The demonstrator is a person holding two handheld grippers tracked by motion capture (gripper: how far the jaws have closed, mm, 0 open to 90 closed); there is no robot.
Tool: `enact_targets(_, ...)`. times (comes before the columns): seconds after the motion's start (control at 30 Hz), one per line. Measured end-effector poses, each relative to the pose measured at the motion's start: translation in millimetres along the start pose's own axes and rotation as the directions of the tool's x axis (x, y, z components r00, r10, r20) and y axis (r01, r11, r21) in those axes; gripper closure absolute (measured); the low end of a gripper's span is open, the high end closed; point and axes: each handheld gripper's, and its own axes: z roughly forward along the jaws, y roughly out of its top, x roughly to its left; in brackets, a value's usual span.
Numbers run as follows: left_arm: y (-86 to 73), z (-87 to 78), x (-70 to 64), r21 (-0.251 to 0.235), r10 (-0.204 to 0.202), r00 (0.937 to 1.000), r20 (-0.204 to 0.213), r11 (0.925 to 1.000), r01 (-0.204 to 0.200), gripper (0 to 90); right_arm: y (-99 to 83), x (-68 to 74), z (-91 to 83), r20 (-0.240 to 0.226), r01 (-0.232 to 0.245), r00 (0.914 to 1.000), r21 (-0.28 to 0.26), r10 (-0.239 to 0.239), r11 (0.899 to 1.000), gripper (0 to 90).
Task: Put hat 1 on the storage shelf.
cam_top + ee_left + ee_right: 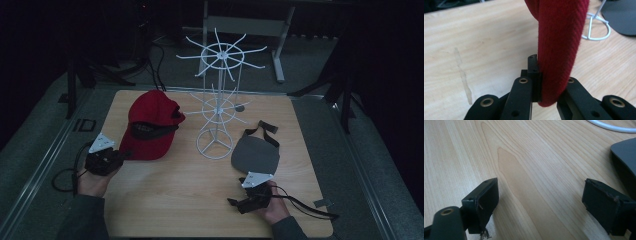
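cap (pixel 150 127): red, twill weave seen close up, dark underside and strap
second cap (pixel 255 154): grey, black strap
stand (pixel 216 105): white wire
table (pixel 190 190): light wood grain, pale streak noted
left gripper (pixel 549 82): black, brass rivets
right gripper (pixel 541 205): black, frayed pads
plates: grey

high view: dim, dark surroundings | tool views: brighter, near parts soft

Overhead view; two close tabletop (pixel 200 185) views
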Motion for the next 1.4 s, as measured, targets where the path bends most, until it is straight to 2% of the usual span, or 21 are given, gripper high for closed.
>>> enact_targets(0.17,13.8,-5.0,3.9,-0.029,0.011,0.9997,-0.021,0.9995,-0.012,85.9,-3.4,-3.0,-3.4,-0.001,-0.003,1.0000,-0.003,0.003,1.000,13.7)
enact_targets(0.43,25.9,-9.3,6.2,-0.063,0.012,0.9992,-0.039,0.9979,-0.015,85.9,-5.8,-3.9,-5.9,0.003,-0.003,1.0000,-0.003,0.003,1.000,13.7)
enact_targets(0.7,32.5,-11.1,8.4,-0.101,-0.006,0.9989,-0.047,0.9949,0.001,85.9,-6.3,-3.7,-6.6,0.004,-0.007,1.0000,-0.002,0.007,1.000,13.7)
enact_targets(1.4,48.6,-21.6,9.8,-0.166,-0.013,0.9965,-0.083,0.9862,0.000,85.9,-6.4,-3.7,-6.6,0.004,-0.007,1.0000,-0.001,0.007,1.000,13.7)
